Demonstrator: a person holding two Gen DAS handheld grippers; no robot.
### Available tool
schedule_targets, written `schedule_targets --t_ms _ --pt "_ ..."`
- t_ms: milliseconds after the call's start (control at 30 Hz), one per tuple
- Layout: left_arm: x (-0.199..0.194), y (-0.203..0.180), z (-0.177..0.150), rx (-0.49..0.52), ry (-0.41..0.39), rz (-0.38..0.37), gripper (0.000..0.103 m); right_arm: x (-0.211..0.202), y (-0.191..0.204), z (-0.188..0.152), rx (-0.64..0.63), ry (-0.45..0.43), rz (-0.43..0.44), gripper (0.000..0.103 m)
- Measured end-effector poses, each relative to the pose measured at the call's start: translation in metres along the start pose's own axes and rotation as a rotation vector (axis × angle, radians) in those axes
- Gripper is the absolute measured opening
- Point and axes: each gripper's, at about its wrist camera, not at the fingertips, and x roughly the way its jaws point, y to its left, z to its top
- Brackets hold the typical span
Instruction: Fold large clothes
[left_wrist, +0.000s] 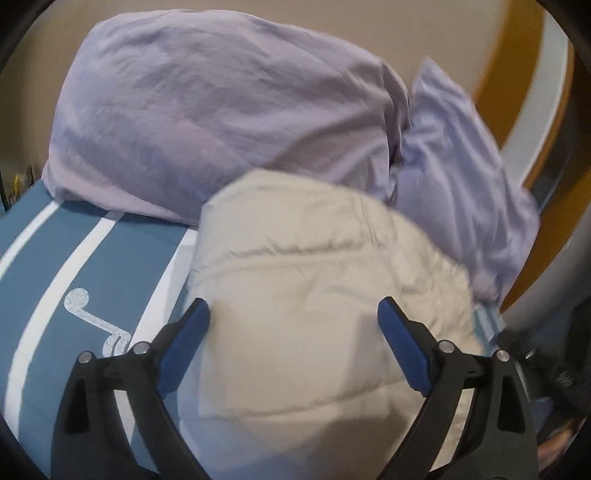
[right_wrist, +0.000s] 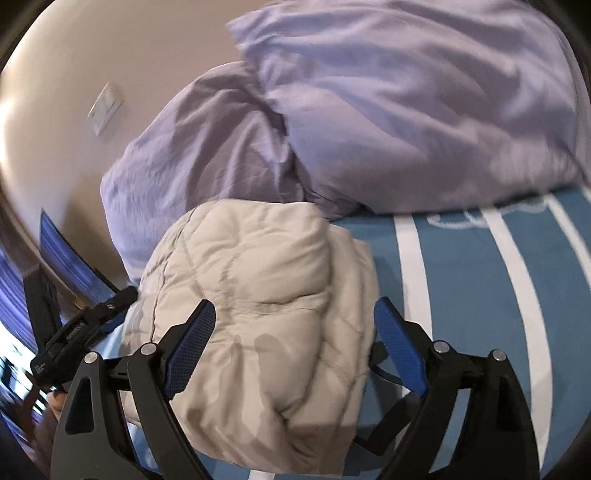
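While both tools hang wide apart at the jaws, gripping nothing, the left gripper (left_wrist: 293, 314) and right gripper (right_wrist: 294, 315) frame the folded cream puffer jacket (right_wrist: 258, 302). That jacket sits bundled on the blue striped bedsheet (right_wrist: 461, 280), just in front of two lilac pillows (left_wrist: 221, 122).

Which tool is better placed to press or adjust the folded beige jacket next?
Roughly even: the left tool and right tool both hang open over the beige jacket. Left looks slightly more centred.
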Motion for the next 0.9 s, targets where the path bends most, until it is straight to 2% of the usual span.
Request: schedule_targets --t_ms 33,100,200,333,433,567,900 --pt "0.004 -0.007 -0.004 0.048 0.000 0.029 0.094 0.000 0.004 -0.001 -0.018 -0.006 -0.007 0.084" --pt "0.006 -0.013 -0.011 0.094 -0.006 0.040 0.095 0.001 0.015 -0.002 -0.061 -0.025 -0.031 0.075" --pt "0.007 -0.012 -0.015 0.111 0.002 0.031 0.095 0.007 0.026 -0.003 -0.108 -0.059 -0.071 0.064" --pt "0.009 -0.012 -0.018 0.120 0.010 0.022 0.095 0.018 0.030 -0.003 -0.111 -0.056 -0.072 0.056" --pt "0.009 -0.014 -0.021 0.133 0.007 0.021 0.095 0.029 0.030 -0.006 -0.130 -0.053 -0.109 0.055" --pt "0.009 -0.015 -0.023 0.145 0.000 0.016 0.095 0.042 0.024 -0.014 -0.130 -0.003 -0.125 0.054" --pt "0.009 -0.021 -0.028 0.179 -0.027 0.027 0.098 0.053 0.012 -0.026 -0.067 0.044 -0.108 0.054"
